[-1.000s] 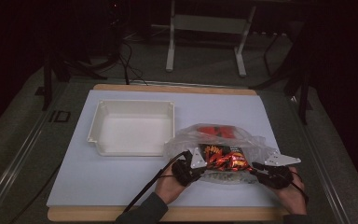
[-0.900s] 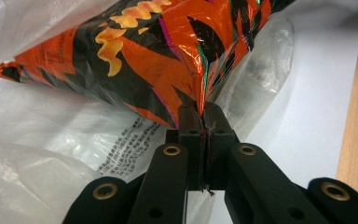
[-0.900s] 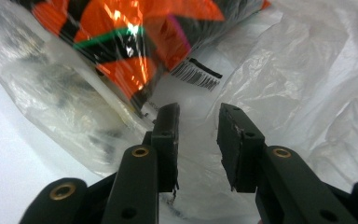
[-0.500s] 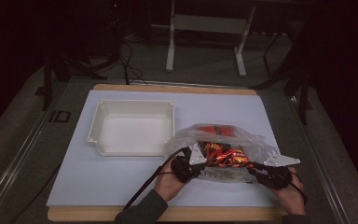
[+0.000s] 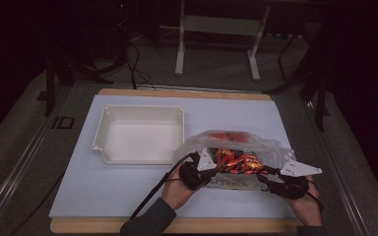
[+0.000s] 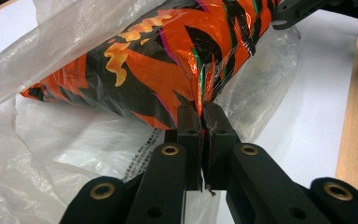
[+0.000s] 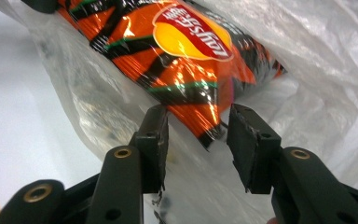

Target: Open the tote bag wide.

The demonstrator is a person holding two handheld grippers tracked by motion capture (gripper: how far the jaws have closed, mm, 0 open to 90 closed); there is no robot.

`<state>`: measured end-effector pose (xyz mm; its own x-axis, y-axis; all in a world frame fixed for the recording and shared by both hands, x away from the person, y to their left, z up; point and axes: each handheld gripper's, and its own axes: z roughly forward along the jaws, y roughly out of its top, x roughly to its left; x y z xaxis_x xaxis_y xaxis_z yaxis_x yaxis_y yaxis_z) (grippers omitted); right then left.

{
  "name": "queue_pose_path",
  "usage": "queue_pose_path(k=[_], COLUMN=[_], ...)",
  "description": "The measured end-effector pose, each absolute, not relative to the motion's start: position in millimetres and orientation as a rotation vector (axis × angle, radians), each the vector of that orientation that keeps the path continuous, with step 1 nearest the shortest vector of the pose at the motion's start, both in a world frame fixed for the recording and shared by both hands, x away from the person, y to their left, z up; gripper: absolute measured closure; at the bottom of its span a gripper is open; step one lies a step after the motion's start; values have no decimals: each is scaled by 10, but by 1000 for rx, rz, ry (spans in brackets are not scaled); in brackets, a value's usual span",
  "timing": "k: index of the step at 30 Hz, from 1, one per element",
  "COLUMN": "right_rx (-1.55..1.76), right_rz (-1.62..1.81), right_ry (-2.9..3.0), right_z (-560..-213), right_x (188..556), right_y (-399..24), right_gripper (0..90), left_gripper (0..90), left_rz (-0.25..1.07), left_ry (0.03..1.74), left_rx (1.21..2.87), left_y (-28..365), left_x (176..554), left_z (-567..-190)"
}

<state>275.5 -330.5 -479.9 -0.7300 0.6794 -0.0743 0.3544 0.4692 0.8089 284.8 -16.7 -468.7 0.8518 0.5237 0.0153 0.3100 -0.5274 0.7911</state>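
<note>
An orange and black chip bag [image 5: 236, 161] lies inside a clear plastic bag [image 5: 270, 147] on the white table surface, near the front right. My left gripper [image 5: 211, 172] is at the packet's left end; in the left gripper view its jaws [image 6: 200, 114] are shut on the edge of the chip bag [image 6: 158, 60]. At the right end is my right gripper [image 5: 264, 176]. In the right gripper view it [image 7: 196, 128] stands open, its jaws having just been opening, with a corner of the chip bag [image 7: 186, 46] loose between them and no pad pressing on it.
A white rectangular tray [image 5: 103, 142] sits left of the bag, its right wall close to the plastic. The white sheet [image 5: 103, 196] lies on a wooden board whose edge [image 5: 226, 225] runs along the front. Dark stands and cables are beyond the table's far side.
Both hands have kept almost the same place at the bag's two ends. The clear plastic has shifted slightly over the packet.
</note>
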Motion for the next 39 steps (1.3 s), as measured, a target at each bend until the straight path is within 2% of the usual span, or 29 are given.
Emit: queue_pose_path(k=[4, 8, 15, 18, 21, 33, 39], right_rx=[862, 868, 886, 895, 901, 910, 925], right_rz=[1159, 1157, 1175, 1192, 1200, 1232, 1244], right_ry=[2331, 2315, 2285, 2273, 2272, 2249, 2228], right_z=[-4796, -4789, -4746, -4735, -4724, -4663, -4628], right_x=[2776, 2792, 2809, 2815, 2821, 2869, 2898], right_y=[-3260, -3242, -3252, -3256, -3258, -3262, -3260], right_gripper=[573, 605, 644, 650, 651, 666, 682], left_gripper=[867, 837, 614, 565, 533, 420, 379], left_rz=[321, 339, 424, 513, 568, 567, 645], left_ry=[604, 594, 558, 539, 509, 359, 318], left_rx=[2165, 2171, 2208, 2254, 2257, 2211, 2234], left_y=[-152, -143, -149, -173, -199, -310, -358], left_x=[2854, 2849, 2819, 2826, 2856, 3063, 3076], left_z=[-4679, -4681, -4680, -4686, -4656, -4601, -4620])
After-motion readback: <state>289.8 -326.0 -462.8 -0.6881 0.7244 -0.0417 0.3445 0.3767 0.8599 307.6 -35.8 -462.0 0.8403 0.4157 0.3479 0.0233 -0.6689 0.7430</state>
